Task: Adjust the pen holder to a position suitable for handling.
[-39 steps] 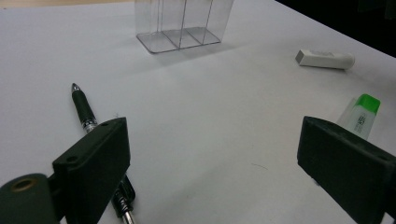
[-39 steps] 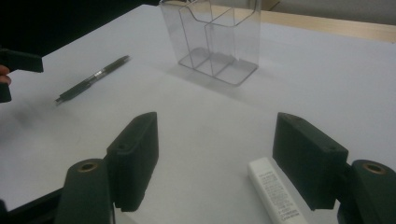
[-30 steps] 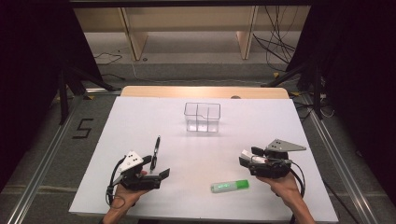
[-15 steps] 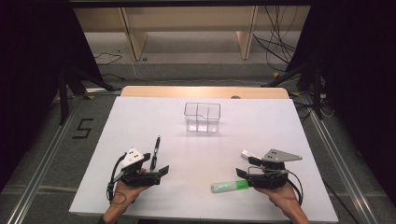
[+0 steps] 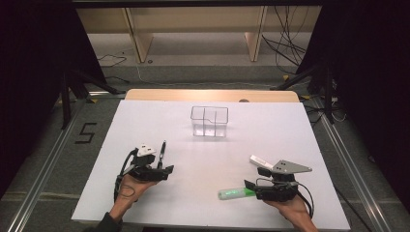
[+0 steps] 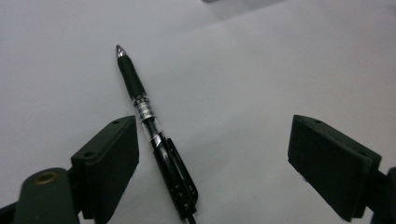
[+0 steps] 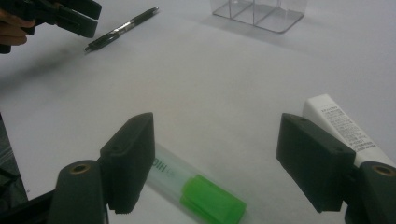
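Black pen and green-capped tube between parted hand-held gripper jaws, white tube seemingly just beside, clear organizer beyond.

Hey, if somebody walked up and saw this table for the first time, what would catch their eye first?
Probably the translucent tube with the bright green cap, lying on the white table near its front edge, right at the open right tool. Next, the black pen with a silver tip lying between the left tool's open jaws, which have just been closing a little. Behind them, near the far edge, stands a clear plastic divided box.
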`<state>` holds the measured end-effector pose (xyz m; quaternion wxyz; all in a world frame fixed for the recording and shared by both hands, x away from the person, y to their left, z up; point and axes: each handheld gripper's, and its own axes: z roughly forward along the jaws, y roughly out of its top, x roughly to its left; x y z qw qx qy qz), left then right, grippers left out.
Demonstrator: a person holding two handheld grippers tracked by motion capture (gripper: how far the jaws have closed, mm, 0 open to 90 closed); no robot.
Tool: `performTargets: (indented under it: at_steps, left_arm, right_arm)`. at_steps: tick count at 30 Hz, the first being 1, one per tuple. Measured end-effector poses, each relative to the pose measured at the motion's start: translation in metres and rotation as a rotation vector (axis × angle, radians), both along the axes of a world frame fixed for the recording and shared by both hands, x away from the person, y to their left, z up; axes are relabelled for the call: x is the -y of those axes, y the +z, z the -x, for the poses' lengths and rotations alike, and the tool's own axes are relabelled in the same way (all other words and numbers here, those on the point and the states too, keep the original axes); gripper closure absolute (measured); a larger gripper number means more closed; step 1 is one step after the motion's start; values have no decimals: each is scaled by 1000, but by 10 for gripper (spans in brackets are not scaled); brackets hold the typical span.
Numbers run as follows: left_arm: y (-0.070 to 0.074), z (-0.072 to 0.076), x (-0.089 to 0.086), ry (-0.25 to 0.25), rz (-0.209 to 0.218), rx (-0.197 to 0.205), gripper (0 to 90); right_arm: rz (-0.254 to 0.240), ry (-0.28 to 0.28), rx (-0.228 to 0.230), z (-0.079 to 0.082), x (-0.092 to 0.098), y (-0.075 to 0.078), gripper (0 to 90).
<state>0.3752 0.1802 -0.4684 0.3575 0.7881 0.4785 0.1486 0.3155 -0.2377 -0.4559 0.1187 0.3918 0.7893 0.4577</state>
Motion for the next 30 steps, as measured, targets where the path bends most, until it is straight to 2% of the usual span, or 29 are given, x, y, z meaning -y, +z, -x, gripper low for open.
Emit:
performTargets:
  at_steps: [2,8,13,17,20,22,30]
  left_arm:
    - [-1,-4,-1,-8,-12,-23,160]
    - [-1,-14,-2,6,-43,-60,176]
    - [5,-27,-4,32,-40,-95,198]
    - [10,-35,-1,38,-73,-110,215]
    - [12,-43,-2,44,-63,-141,228]
    - [12,-47,-1,35,-82,-165,227]
    - [11,-57,3,34,-133,-181,257]
  right_arm:
    - [-1,0,0,1,1,0,289]
    - [-2,-6,-5,4,3,-2,289]
    - [-5,-9,-7,6,4,-2,289]
    - [-4,-11,-5,7,5,-2,289]
    - [-7,-15,-7,9,6,-2,289]
    - [-11,-16,-7,9,7,-2,289]
    - [-11,-15,-6,14,8,-2,289]
